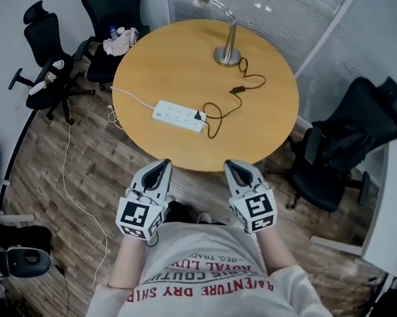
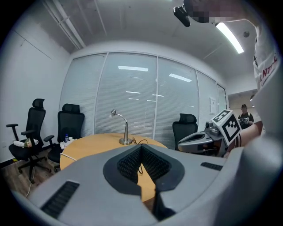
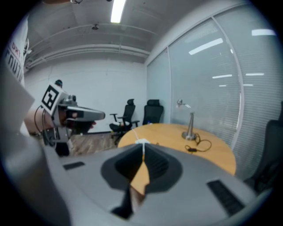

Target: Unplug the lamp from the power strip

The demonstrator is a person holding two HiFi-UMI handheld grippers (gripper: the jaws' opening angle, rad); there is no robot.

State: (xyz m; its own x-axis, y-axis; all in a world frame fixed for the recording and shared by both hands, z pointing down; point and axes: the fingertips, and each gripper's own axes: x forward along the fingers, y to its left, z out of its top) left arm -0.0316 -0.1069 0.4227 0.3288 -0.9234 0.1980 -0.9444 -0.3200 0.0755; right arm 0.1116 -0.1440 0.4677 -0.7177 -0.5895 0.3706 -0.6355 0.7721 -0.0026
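On the round wooden table [image 1: 171, 64] a white power strip [image 1: 180, 116] lies near the middle, with a black plug [image 1: 200, 116] in its right end. A black cable [image 1: 240, 89] runs from that plug to a silver desk lamp [image 1: 227, 51] at the far side. My left gripper [image 1: 164, 164] and right gripper [image 1: 232, 165] hover side by side at the table's near edge, both shut and empty. The left gripper view shows the lamp [image 2: 125, 132] beyond shut jaws. In the right gripper view the strip [image 3: 142, 141] sits just past the shut tips, and the lamp [image 3: 190, 123] stands further right.
Black office chairs stand at the far left [image 1: 47, 49], at the back [image 1: 114, 9] and at the right [image 1: 348, 148]. The strip's white cord [image 1: 125, 96] drops off the table's left edge onto the wooden floor. A glass wall with blinds [image 1: 283, 11] is behind the table.
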